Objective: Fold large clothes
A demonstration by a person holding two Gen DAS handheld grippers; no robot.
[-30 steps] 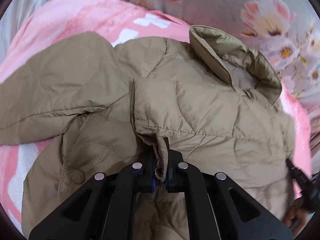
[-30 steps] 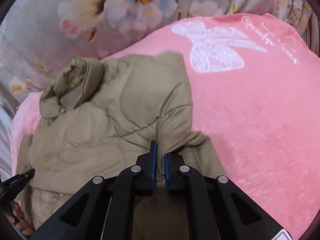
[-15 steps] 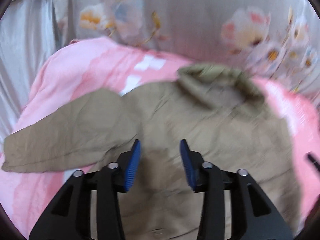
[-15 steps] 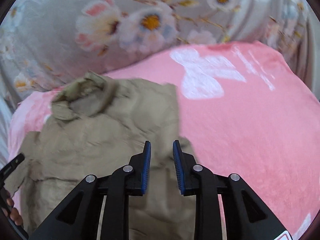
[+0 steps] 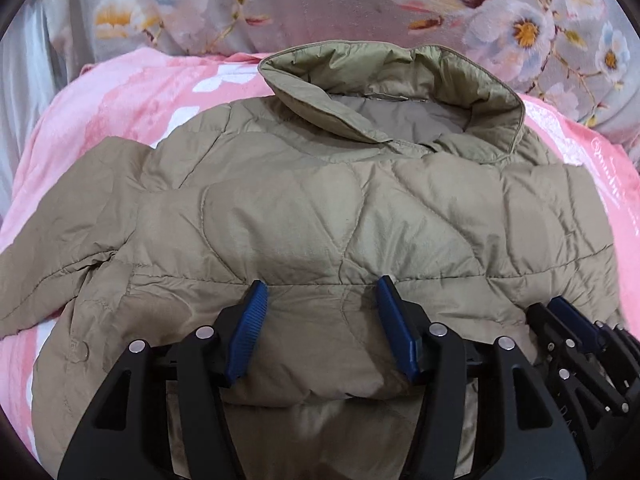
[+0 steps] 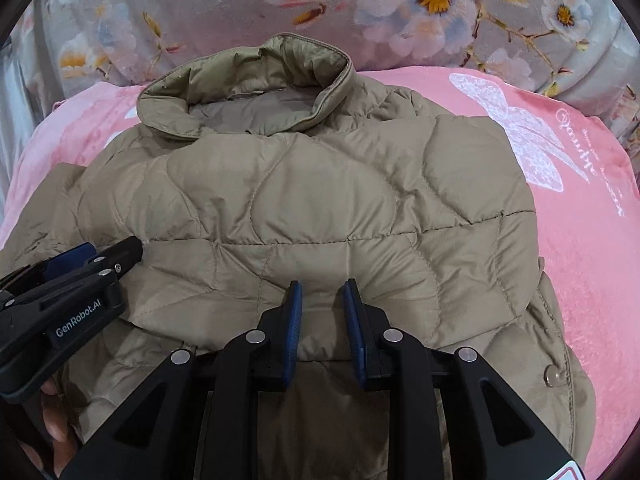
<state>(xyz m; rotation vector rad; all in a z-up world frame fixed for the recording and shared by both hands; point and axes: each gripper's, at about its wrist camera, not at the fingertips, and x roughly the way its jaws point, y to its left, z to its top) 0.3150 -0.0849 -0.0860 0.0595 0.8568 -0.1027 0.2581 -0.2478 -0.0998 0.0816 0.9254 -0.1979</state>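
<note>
A tan quilted jacket [image 5: 304,216] lies on a pink blanket [image 5: 132,92], collar [image 5: 384,80] at the far end, with a folded panel across its middle. It also shows in the right wrist view [image 6: 320,208]. My left gripper [image 5: 322,292] is open and empty, its jaws wide apart just above the folded edge. My right gripper [image 6: 320,292] is open and empty, its jaws a little apart over the same edge. The right gripper appears at the lower right of the left wrist view [image 5: 576,332]; the left one appears at the left of the right wrist view [image 6: 80,268].
The pink blanket [image 6: 580,240] with a white butterfly print [image 6: 516,132] stretches to the right. A grey floral cloth [image 6: 400,4] rises behind the collar. One sleeve [image 5: 60,240] spreads out to the left.
Both grippers let go of the jacket fabric that they pinched a second ago and opened. They have since moved forward and down, close over the folded edge.
</note>
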